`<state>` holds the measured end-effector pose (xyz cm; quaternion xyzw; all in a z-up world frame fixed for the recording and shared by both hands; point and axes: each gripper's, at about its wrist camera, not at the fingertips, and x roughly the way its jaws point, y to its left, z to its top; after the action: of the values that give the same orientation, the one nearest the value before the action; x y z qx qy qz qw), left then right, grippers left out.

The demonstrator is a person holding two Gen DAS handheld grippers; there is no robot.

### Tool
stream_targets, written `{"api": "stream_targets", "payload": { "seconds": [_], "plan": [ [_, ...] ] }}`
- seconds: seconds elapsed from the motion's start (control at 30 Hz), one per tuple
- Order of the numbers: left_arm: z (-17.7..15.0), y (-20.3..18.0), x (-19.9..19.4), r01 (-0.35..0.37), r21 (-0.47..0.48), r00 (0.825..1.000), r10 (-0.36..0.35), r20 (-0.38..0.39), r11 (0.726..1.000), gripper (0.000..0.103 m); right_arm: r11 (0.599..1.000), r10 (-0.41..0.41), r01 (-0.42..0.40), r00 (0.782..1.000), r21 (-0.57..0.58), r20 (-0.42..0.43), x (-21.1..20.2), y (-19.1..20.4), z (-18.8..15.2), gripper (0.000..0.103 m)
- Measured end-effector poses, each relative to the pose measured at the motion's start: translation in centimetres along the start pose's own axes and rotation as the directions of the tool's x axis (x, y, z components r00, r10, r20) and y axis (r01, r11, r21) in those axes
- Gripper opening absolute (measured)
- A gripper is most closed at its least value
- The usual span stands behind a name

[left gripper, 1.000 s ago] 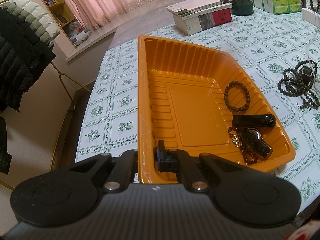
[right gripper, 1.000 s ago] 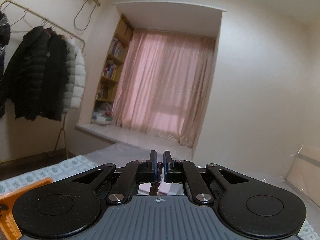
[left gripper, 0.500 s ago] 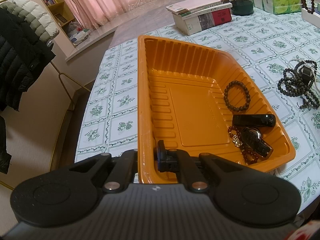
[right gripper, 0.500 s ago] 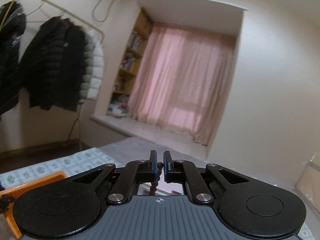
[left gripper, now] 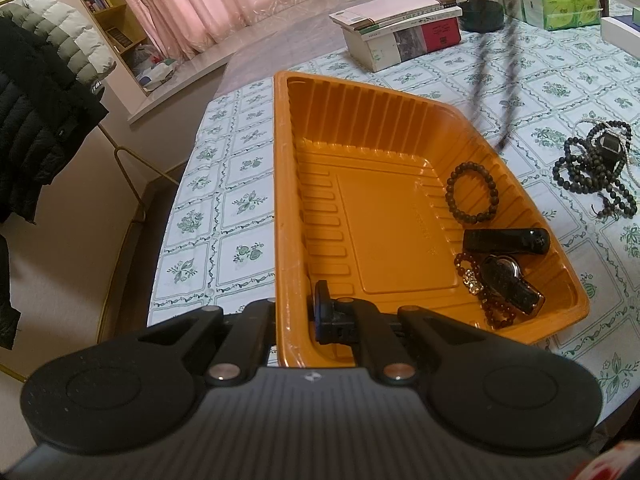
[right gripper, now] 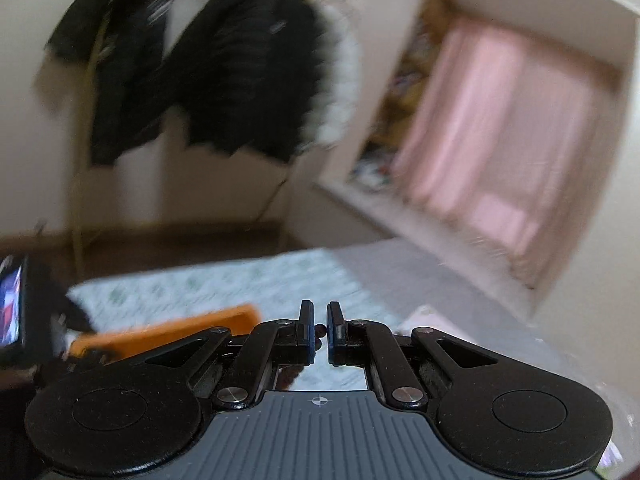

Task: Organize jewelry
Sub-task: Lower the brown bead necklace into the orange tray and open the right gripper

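The orange tray [left gripper: 360, 128] sits on the patterned tablecloth. My left gripper [left gripper: 295, 312] is shut on its near rim. Inside at the right lie a dark bead bracelet [left gripper: 473, 193], a black strap piece [left gripper: 506, 240] and a watch on reddish beads [left gripper: 508, 284]. A long dark bead strand [left gripper: 490, 64] hangs blurred over the tray's far right corner. In the right wrist view my right gripper [right gripper: 319, 332] is shut on that bead strand [right gripper: 320, 329], with the tray [right gripper: 180, 328] low at the left. A pile of dark beads with a watch [left gripper: 596, 164] lies right of the tray.
A stack of books [left gripper: 400, 36], a dark jar [left gripper: 478, 4], green tissue packs [left gripper: 560, 4] and a white box [left gripper: 620, 36] stand behind the tray. The table's left edge drops to the floor by a rack of jackets [left gripper: 40, 100]. A lit screen [right gripper: 12, 312] shows at the far left.
The hanging bead strand has swung into the left wrist view above the tray's far right corner. The right wrist view has swept left and tilted, now blurred. The left gripper has stayed put.
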<state>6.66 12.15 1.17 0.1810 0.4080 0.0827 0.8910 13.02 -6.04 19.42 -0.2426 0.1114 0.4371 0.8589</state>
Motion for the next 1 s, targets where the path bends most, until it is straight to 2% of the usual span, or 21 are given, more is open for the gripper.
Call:
{"api": "stream_targets", "payload": {
  "seconds": [0.13,0.2,0.33,0.47,0.57,0.63,0.73,0.8,0.87,0.9,0.93,1.0],
  "plan": [
    [0.0,0.1,0.2,0.004,-0.001,1.0,-0.004,0.0,1.0,0.003,0.982,0.036,-0.045,0.998,-0.184,-0.055,3.7,3.5,-0.3,0.003],
    [0.1,0.1,0.2,0.004,-0.001,1.0,-0.004,0.0,1.0,0.003,0.971,0.048,-0.064,0.996,-0.228,-0.075,5.4,4.8,-0.8,0.002],
    [0.2,0.0,0.1,0.006,0.002,1.0,-0.006,0.004,1.0,0.003,0.968,0.077,-0.101,0.991,-0.23,-0.108,8.4,6.0,-1.5,0.002],
    [0.2,0.1,0.3,0.007,0.003,1.0,-0.007,0.005,1.0,0.003,0.978,0.079,-0.098,0.991,-0.184,-0.105,8.7,5.5,-2.3,0.002],
    [0.2,0.2,0.3,0.009,0.0,1.0,-0.009,0.005,1.0,0.003,0.993,0.063,-0.072,0.993,-0.089,-0.101,7.7,4.3,-3.4,0.002],
    [0.1,0.2,0.4,0.009,-0.003,1.0,-0.009,0.004,1.0,0.003,0.997,0.055,-0.05,0.993,0.057,-0.106,6.8,2.4,-5.4,0.002],
    [0.1,0.2,0.4,0.008,-0.003,1.0,-0.008,0.007,1.0,0.003,0.96,0.07,-0.019,0.983,0.279,-0.173,6.6,-0.1,-9.8,0.002],
    [0.0,0.2,0.4,0.01,-0.004,1.0,-0.01,0.008,1.0,0.003,0.938,0.072,0.015,0.969,0.347,-0.236,7.2,-0.8,-12.7,0.002],
    [0.0,0.2,0.4,0.008,-0.005,1.0,-0.008,0.007,1.0,0.003,0.914,0.111,0.017,0.951,0.405,-0.29,8.2,-1.1,-14.9,0.006],
    [0.0,0.2,0.4,0.008,-0.006,1.0,-0.008,0.007,1.0,0.003,0.899,0.126,0.022,0.943,0.437,-0.307,8.8,-1.2,-15.8,0.015],
    [0.0,0.2,0.4,0.008,-0.007,1.0,-0.008,0.007,1.0,0.003,0.887,0.135,0.028,0.939,0.46,-0.317,9.3,-1.4,-16.4,0.031],
    [-0.1,0.2,0.4,0.009,-0.007,1.0,-0.009,0.007,1.0,0.003,0.839,0.176,0.021,0.935,0.544,-0.309,10.4,-1.9,-17.5,0.04]
  ]
}}
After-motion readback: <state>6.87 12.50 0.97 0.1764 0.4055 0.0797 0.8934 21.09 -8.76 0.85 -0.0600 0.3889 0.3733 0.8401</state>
